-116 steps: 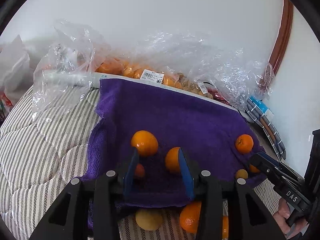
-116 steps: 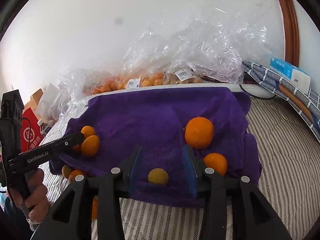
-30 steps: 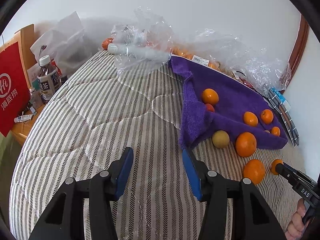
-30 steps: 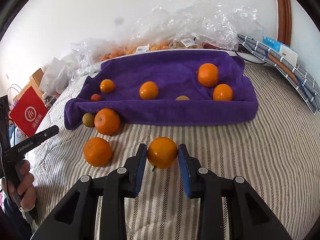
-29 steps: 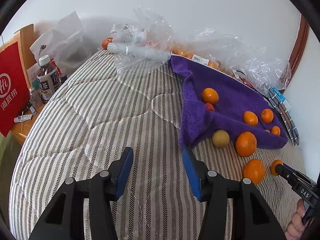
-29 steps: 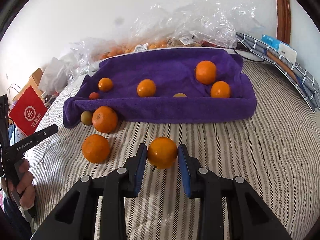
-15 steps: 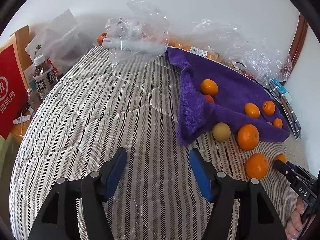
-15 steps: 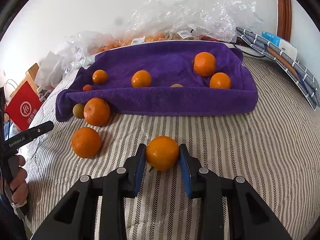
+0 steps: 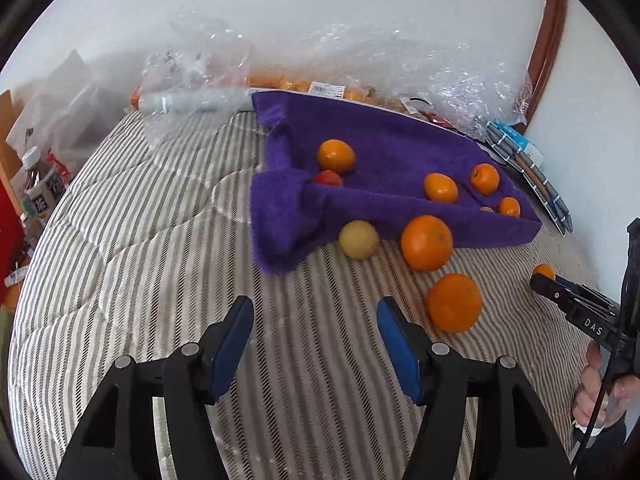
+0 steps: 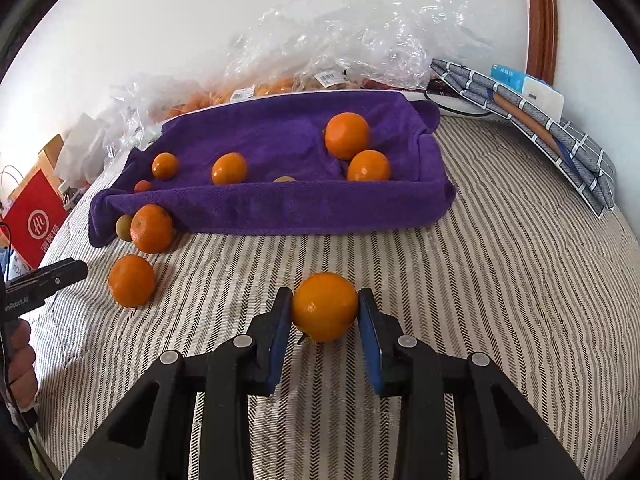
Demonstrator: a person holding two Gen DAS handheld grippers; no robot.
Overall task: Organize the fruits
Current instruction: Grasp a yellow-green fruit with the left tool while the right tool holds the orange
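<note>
Right tongs (image 10: 325, 312) pinch an orange (image 10: 324, 306); carry it level to the purple towel (image 10: 304, 204) ahead. Left tongs (image 9: 314, 330) wide open, empty.

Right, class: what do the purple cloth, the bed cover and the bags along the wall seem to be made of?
Purple cloth: soft terry or microfibre, matte; fuzzy nap, rolled edge.
Bed cover: quilted woven fabric, probably cotton; herringbone stripes, stitched seams.
Bags: thin clear plastic film, glossy; crinkles, glints, fruit visible through them.
</note>
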